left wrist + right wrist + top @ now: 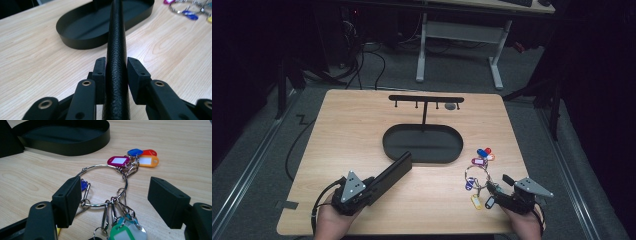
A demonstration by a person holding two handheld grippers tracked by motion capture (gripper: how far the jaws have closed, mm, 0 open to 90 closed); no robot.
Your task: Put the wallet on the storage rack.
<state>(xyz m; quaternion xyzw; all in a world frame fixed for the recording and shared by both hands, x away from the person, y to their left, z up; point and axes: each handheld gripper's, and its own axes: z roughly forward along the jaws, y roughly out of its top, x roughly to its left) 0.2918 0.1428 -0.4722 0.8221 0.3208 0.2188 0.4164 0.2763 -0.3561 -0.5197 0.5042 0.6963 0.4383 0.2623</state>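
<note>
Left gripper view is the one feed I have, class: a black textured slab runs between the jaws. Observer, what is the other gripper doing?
Observer: The right gripper is open over a key ring lying on the table.
Operator: What hangs on that ring?
Observer: Coloured tags: magenta, blue, red, orange, with green nearer the jaws.
Operator: Anything behind the tray?
Observer: A black hook rack rises from the tray.
</note>
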